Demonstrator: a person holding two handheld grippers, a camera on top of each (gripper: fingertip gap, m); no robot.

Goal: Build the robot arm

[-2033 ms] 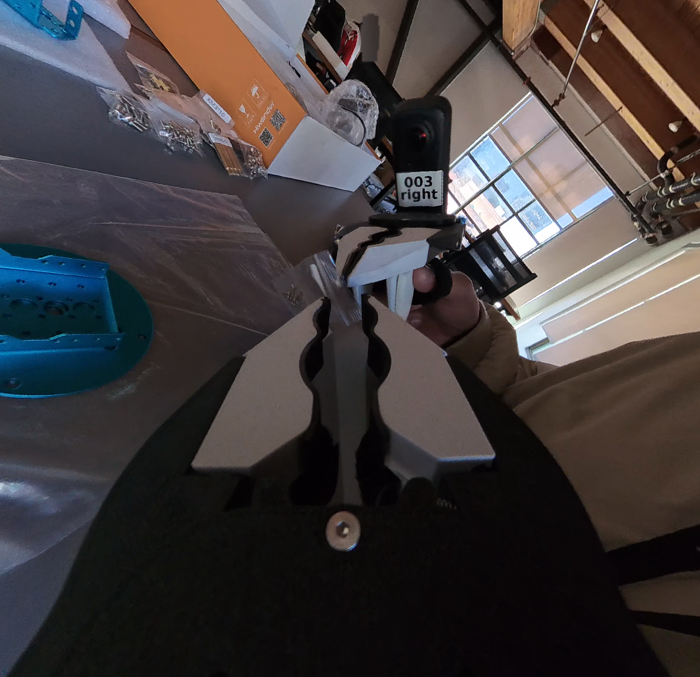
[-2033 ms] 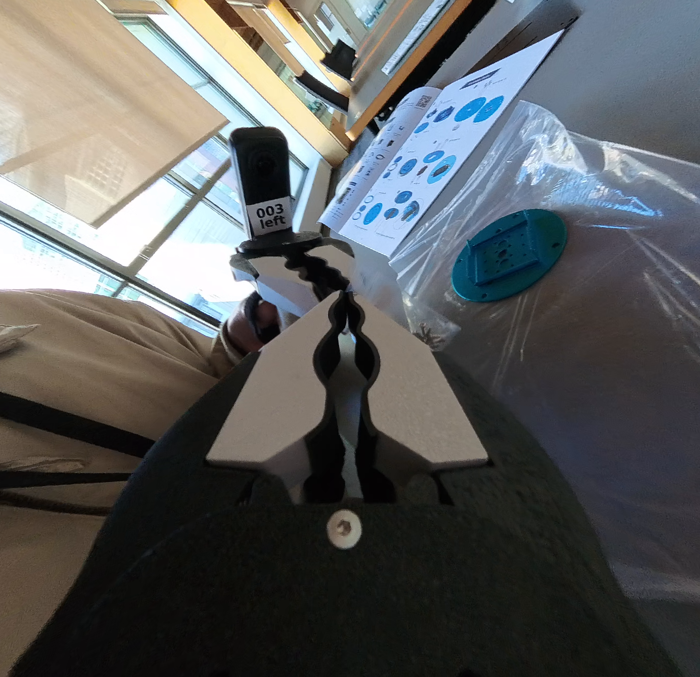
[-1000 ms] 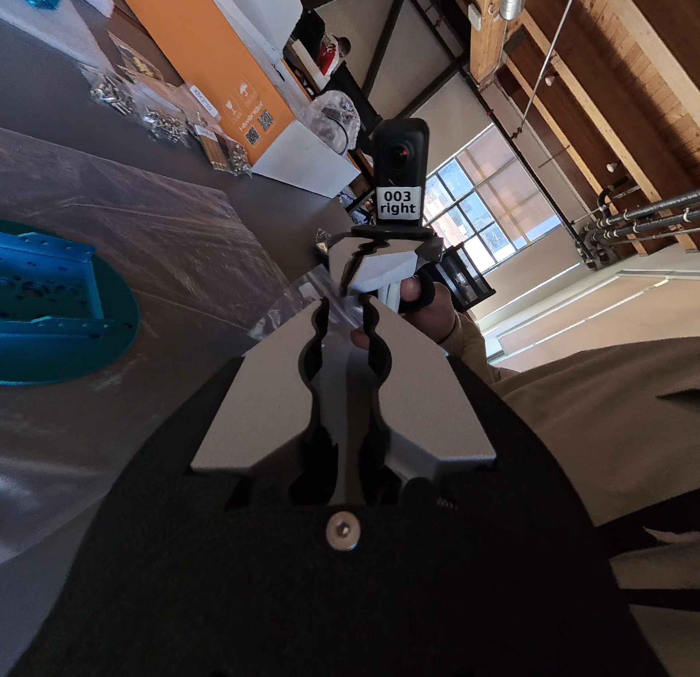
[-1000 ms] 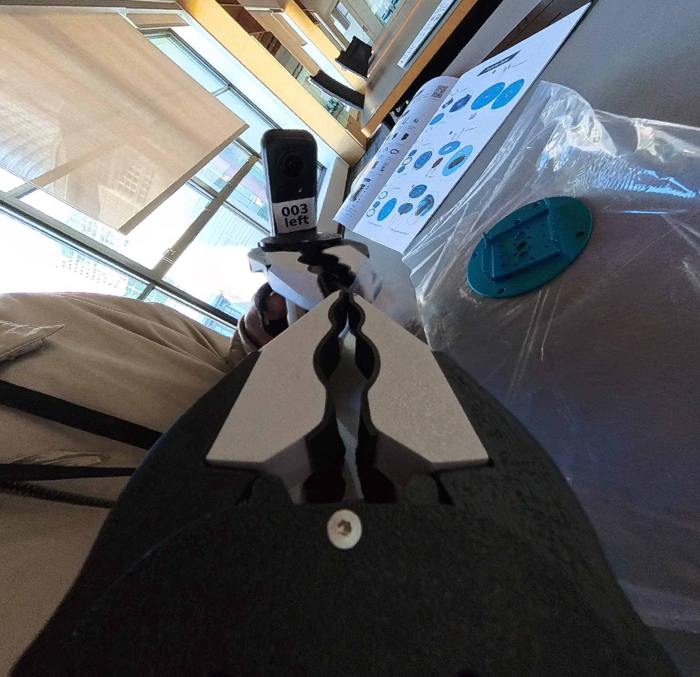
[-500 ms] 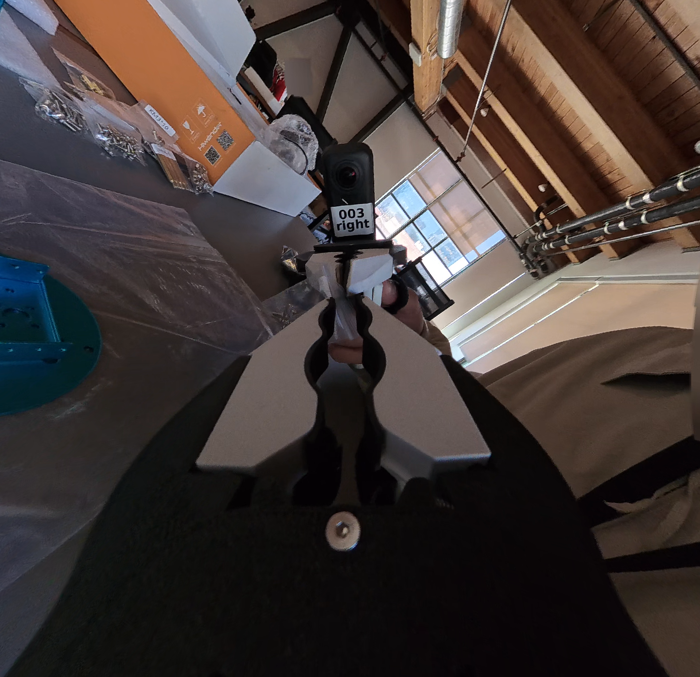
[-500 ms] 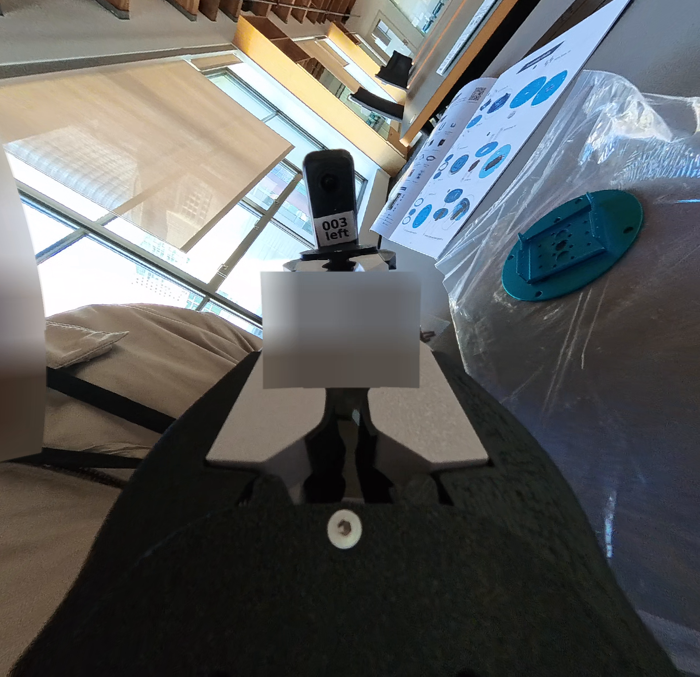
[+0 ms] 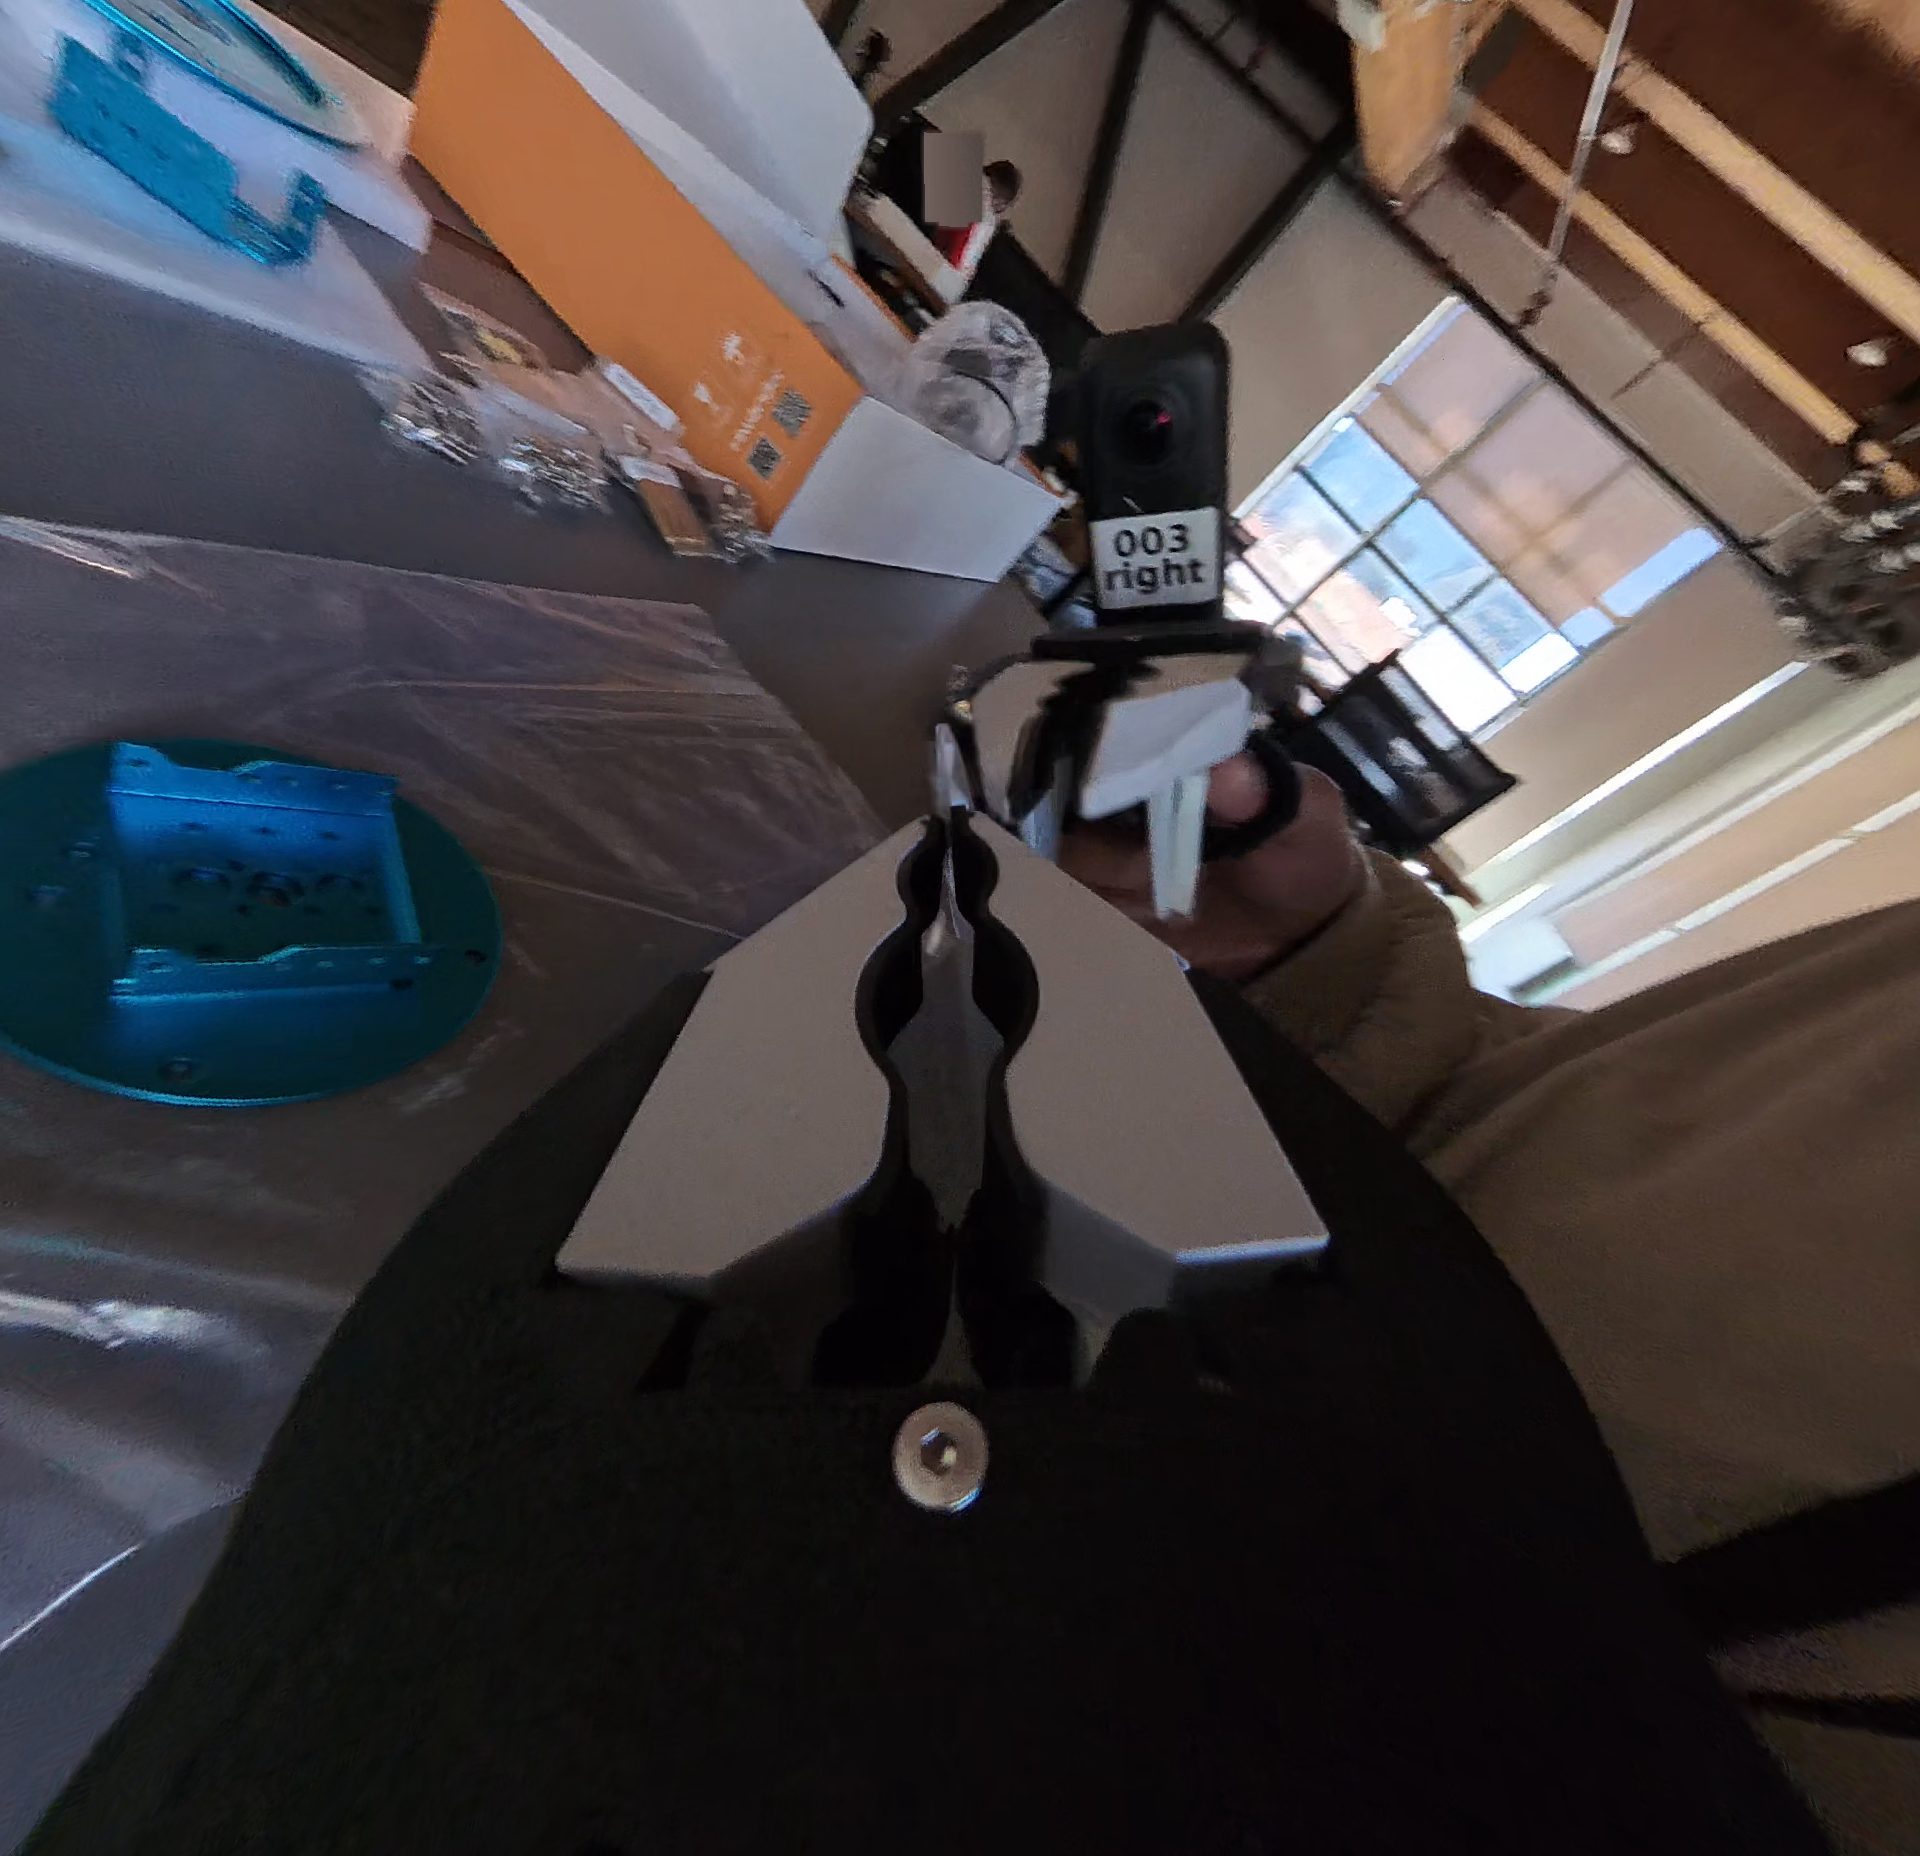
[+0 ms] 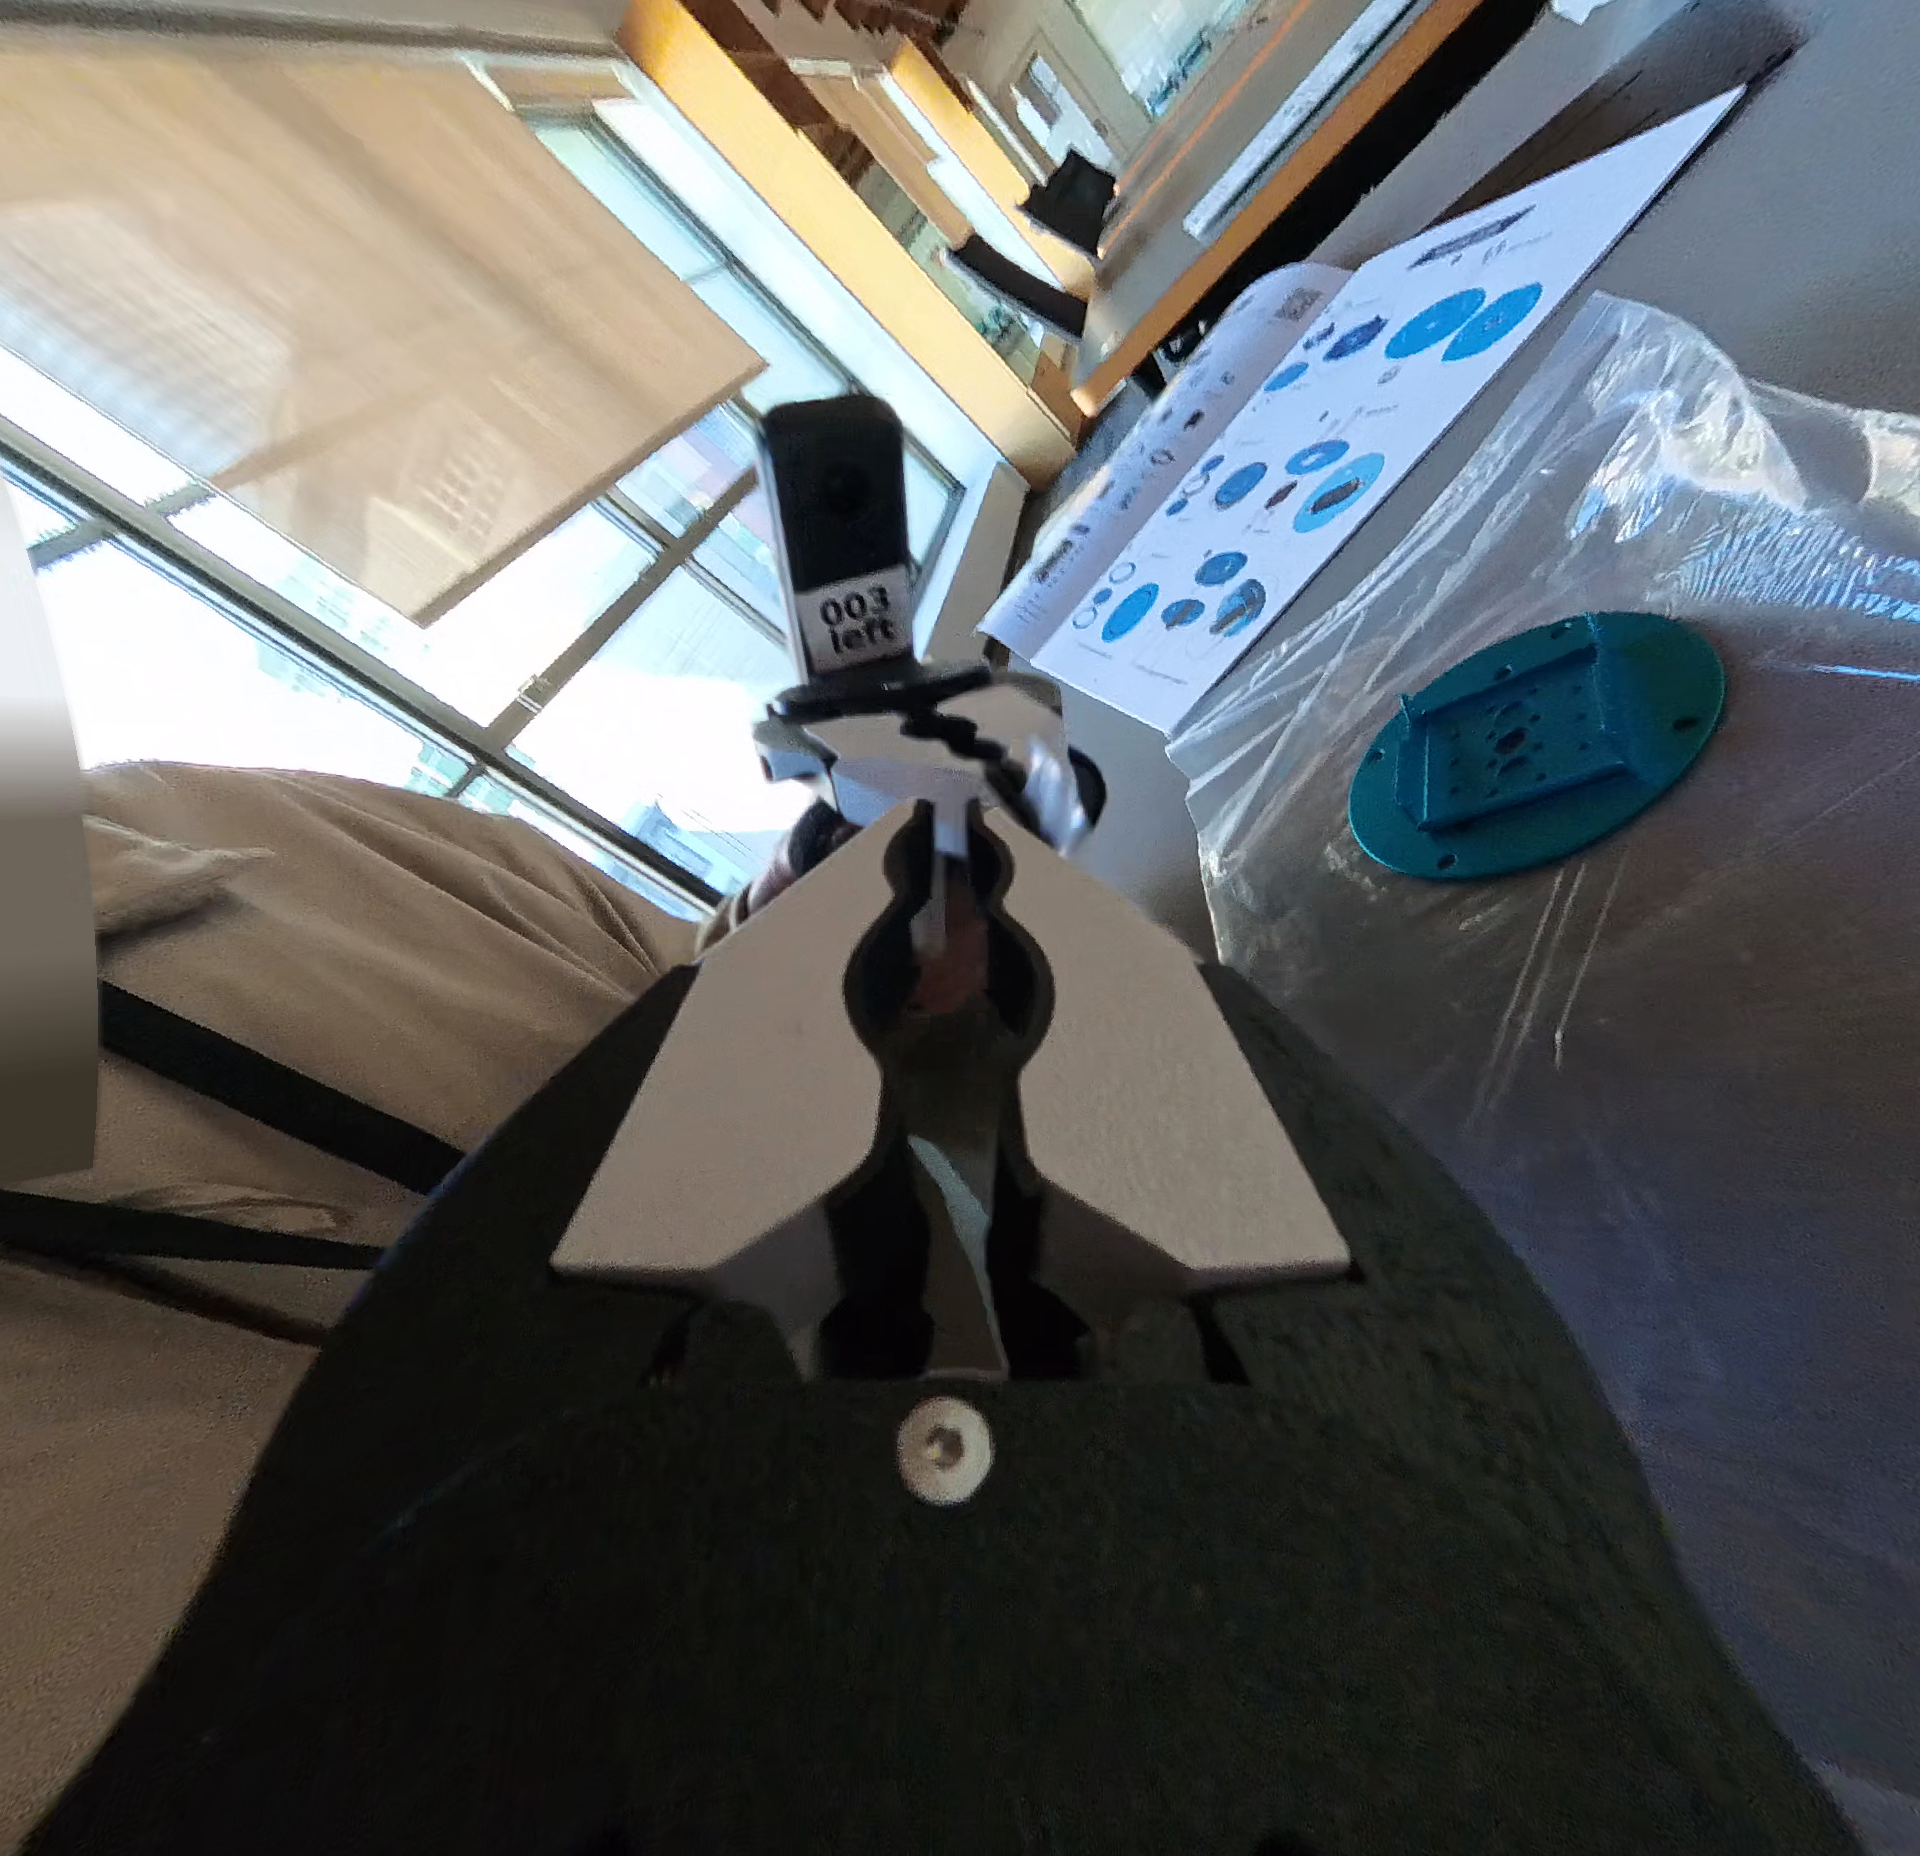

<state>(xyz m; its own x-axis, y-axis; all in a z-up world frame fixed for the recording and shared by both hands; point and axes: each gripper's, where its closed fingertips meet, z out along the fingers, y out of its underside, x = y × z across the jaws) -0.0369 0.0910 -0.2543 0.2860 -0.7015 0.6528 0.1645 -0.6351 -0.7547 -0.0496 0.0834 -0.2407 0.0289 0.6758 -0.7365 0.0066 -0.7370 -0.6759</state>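
My left gripper [image 7: 951, 819] and my right gripper [image 8: 940, 814] face each other tip to tip above the table's near edge. Both are shut on the same small clear plastic bag [image 7: 948, 897], which shows as a thin pale strip between the jaws in the right wrist view [image 8: 935, 902] too. The right gripper [image 7: 1081, 757] shows across from the left one, held by a hand [image 7: 1247, 871]. A teal disc [image 7: 62, 975] with a blue metal bracket [image 7: 249, 892] on it lies on a clear plastic sheet [image 7: 468, 663]. The disc also shows in the right wrist view [image 8: 1652, 705].
An orange and white box [image 7: 623, 248] stands at the back, with small bags of screws [image 7: 540, 466] before it. A blue bracket [image 7: 177, 175] lies on white foam at the far left. A printed instruction sheet [image 8: 1351, 404] lies beyond the plastic sheet [image 8: 1662, 1027]. The grippers are tip to tip, or close to it.
Both grippers stayed shut on the bag. The pair tilted up toward the ceiling, then swung back down, so the teal disc is fuller in the left view.
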